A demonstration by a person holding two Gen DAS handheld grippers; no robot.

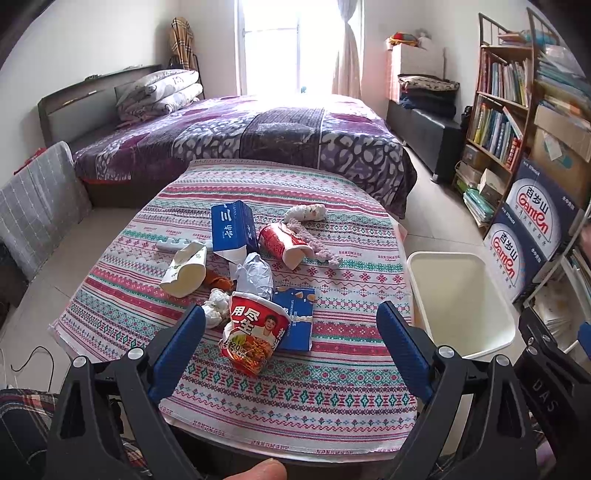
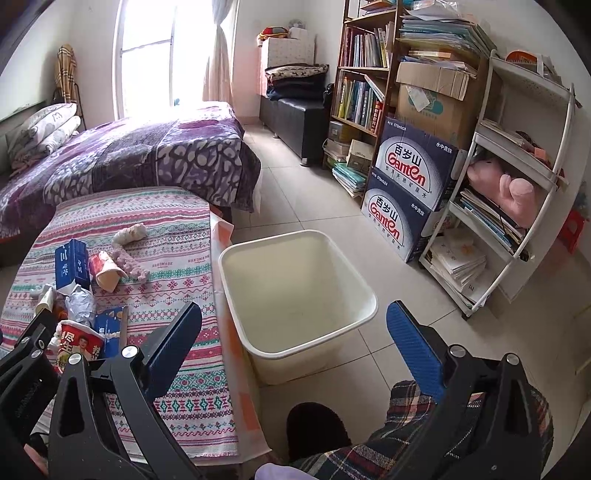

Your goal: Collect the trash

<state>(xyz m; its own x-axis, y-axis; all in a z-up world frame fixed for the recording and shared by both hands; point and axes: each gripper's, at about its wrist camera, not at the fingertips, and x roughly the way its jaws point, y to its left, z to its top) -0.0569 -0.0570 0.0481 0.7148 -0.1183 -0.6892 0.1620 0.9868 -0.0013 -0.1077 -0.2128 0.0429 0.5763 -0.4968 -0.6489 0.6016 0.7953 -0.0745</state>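
Bedroom w/ pale walls (image 1: 92, 33) & light tiled floor (image 2: 306, 192). Strong daylight was let in thru a tall window (image 1: 273, 40) at the far wall, curtain (image 1: 347, 55) drawn to its right. A bed (image 1: 240, 136) w/ purple patterned cover was set below the window, folded quilts (image 1: 162, 92) stacked by the headboard. A dark bench (image 2: 295, 114) was placed along the right wall, then a wooden bookshelf (image 2: 362, 74), stacked water cartons (image 2: 410, 192) & a white rack (image 2: 517, 177).
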